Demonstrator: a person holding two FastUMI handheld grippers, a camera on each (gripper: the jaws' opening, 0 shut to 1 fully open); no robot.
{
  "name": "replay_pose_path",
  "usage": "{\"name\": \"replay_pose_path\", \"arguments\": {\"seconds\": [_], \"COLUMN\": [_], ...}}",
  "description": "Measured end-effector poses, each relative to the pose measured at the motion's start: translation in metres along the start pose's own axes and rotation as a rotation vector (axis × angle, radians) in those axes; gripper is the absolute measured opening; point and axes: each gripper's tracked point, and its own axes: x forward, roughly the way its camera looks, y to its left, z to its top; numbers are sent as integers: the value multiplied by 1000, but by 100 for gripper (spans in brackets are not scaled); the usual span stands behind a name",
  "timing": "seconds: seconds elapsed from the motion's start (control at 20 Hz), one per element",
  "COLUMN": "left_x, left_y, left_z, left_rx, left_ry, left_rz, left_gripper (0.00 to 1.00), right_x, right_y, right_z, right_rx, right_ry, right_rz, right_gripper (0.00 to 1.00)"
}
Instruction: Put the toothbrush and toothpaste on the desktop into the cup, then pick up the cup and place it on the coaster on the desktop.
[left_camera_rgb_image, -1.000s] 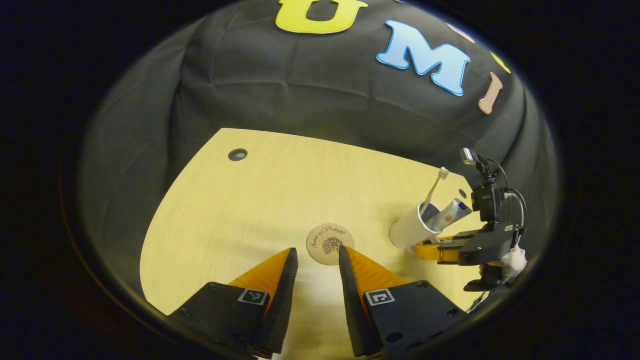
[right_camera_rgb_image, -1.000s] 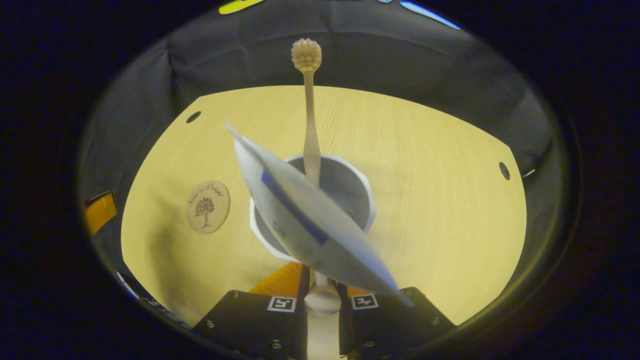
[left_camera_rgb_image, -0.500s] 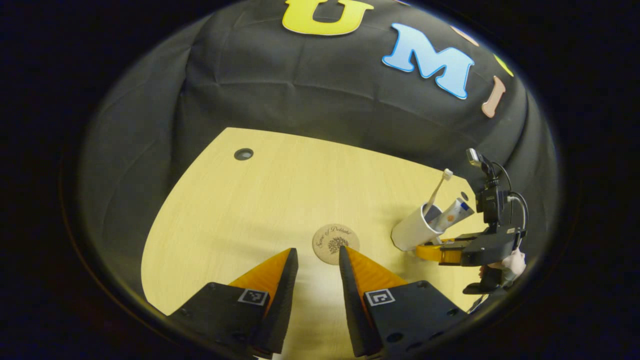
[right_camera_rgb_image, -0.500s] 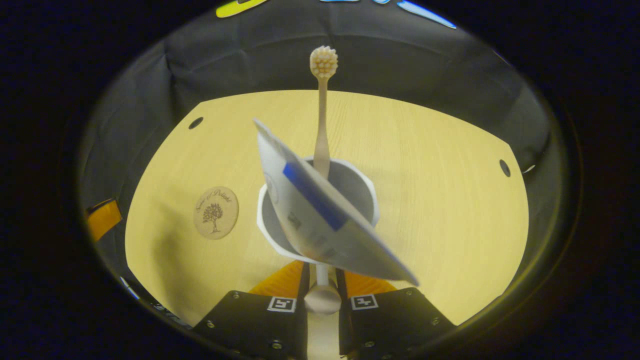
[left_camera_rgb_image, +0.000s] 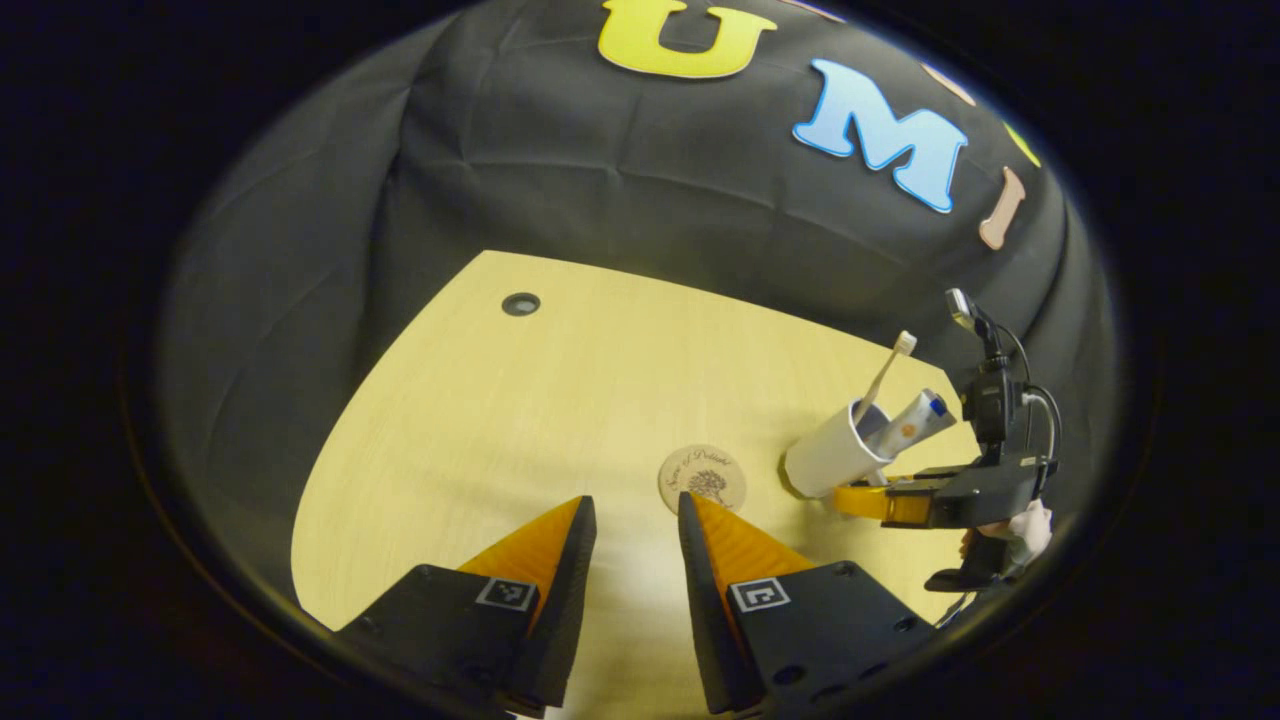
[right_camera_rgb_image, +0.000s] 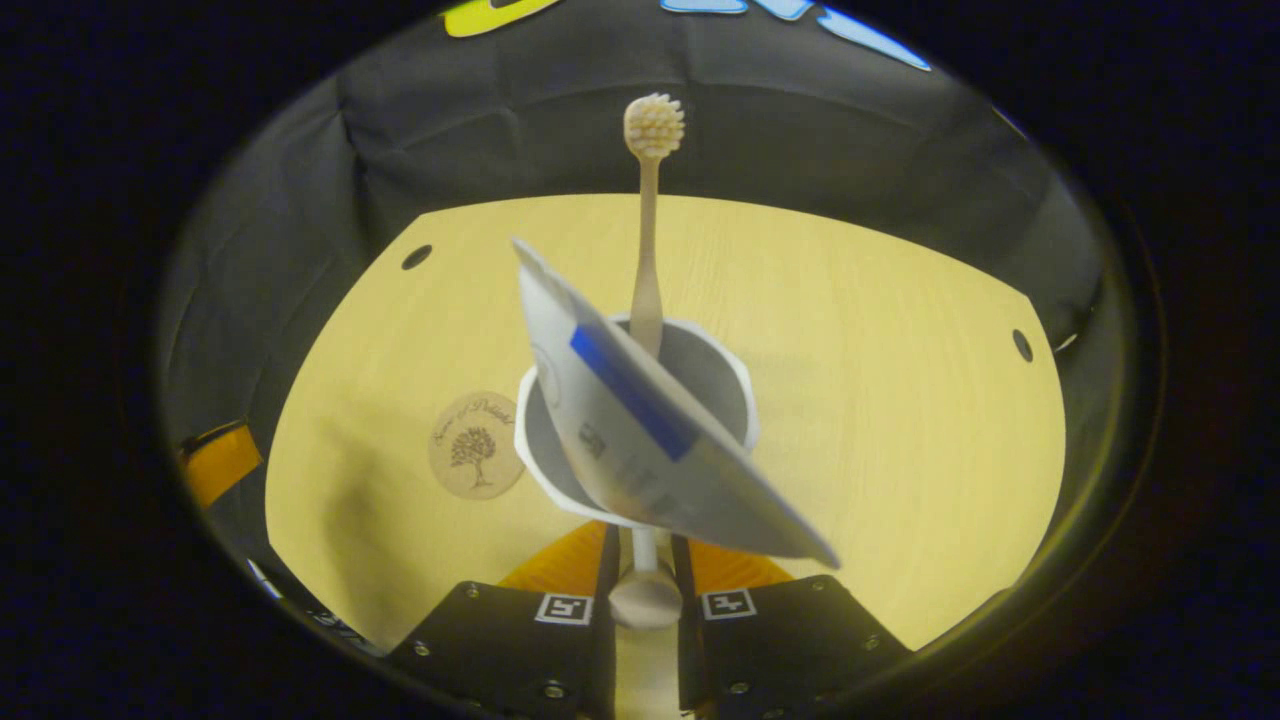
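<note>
while right tongs (right_camera_rgb_image: 640, 545) grip it, cup (right_camera_rgb_image: 700, 370) nears coaster (right_camera_rgb_image: 476, 459).

Matt wood-grain desktop (left_camera_rgb_image: 560, 400); smooth white cup (right_camera_rgb_image: 700, 370); wooden coaster (right_camera_rgb_image: 475, 459).

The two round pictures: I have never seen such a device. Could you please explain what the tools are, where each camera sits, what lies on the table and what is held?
A person holds a two-finger gripper in each hand. A fisheye camera rides on each one and looks along its fingers. The left gripper view shows the left gripper, open and empty, above the wooden desktop. The right gripper view shows the right gripper shut on a white cup, which contains a toothbrush and a toothpaste tube. A round wooden coaster lies on the desktop beside the cup, with nothing on it.
</note>
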Motion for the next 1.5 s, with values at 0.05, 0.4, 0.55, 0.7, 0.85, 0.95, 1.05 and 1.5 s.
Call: {"name": "replay_pose_path", "arguments": {"seconds": [0.05, 0.4, 0.55, 0.7, 0.85, 0.95, 1.05, 1.5], "left_x": [-3, -25, -33, -42, -48, -51, -53, -44], "left_y": [5, 47, 62, 74, 75, 73, 71, 56], "left_z": [-1, -3, -5, -10, -9, -9, -6, -3], "left_rx": [-7, -41, -65, -93, -113, -121, -125, -115], "left_ry": [-1, -19, -20, -19, -20, -20, -21, -20], "left_rz": [6, 66, 87, 104, 114, 121, 124, 110], "left_gripper": [51, 56, 51, 56, 56, 56, 56, 56], "right_x": [-1, 1, 1, 0, 0, 1, 0, -24], "right_y": [2, 3, 1, -2, -3, -4, -6, -15], "right_z": [2, 6, 5, 6, 6, 5, 7, 17], "right_rx": [-7, -78, -106, -131, -145, -153, -159, -164], "right_ry": [-3, 1, 15, 26, 35, 40, 36, -9], "right_rz": [12, 83, 100, 105, 106, 101, 93, 102], "right_gripper": [24, 24, 24, 24, 24, 24, 24, 30]}}
